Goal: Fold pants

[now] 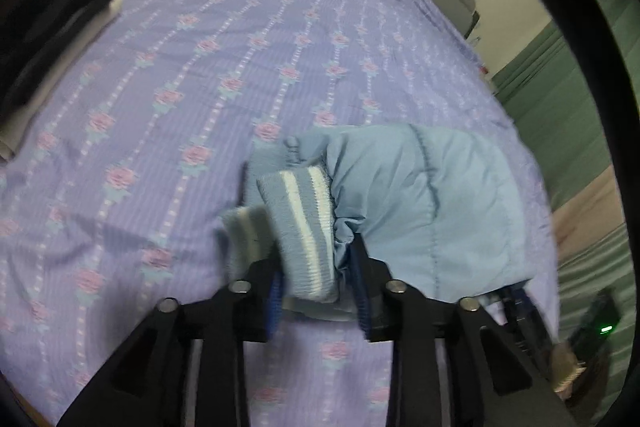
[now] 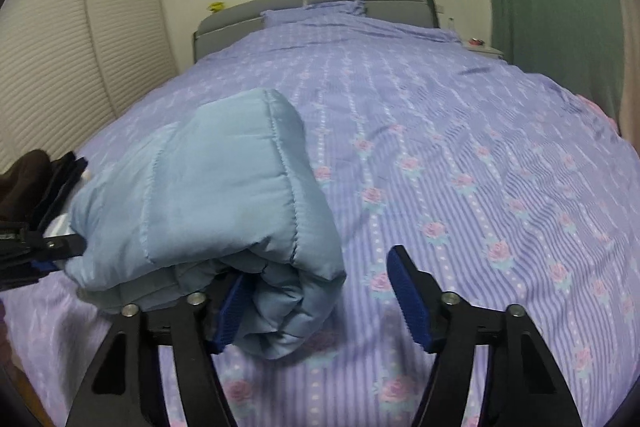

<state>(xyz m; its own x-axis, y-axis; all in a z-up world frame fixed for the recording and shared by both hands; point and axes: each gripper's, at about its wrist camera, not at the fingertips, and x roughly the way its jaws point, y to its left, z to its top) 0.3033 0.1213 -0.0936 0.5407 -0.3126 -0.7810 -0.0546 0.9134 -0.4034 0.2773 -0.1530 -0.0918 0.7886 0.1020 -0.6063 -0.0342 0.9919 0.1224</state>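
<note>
Left gripper (image 1: 318,291) pinching folded pants (image 2: 208,211), right gripper (image 2: 316,301) spread, dark clothes pile (image 1: 44,27) alongside on bedspread (image 2: 460,131).

Left gripper (image 1: 320,291) has both blue pads clamped on the striped ribbed cuff (image 1: 304,227) of the light blue padded pants (image 1: 432,203) — cuff bunched between the jaws. Rest of the pants sits folded in a bundle just right of the cuff, on the purple floral bedspread (image 1: 200,67). Dark folded clothes (image 1: 52,19) stacked at far left edge — well apart. Frame slightly blurred.
</note>
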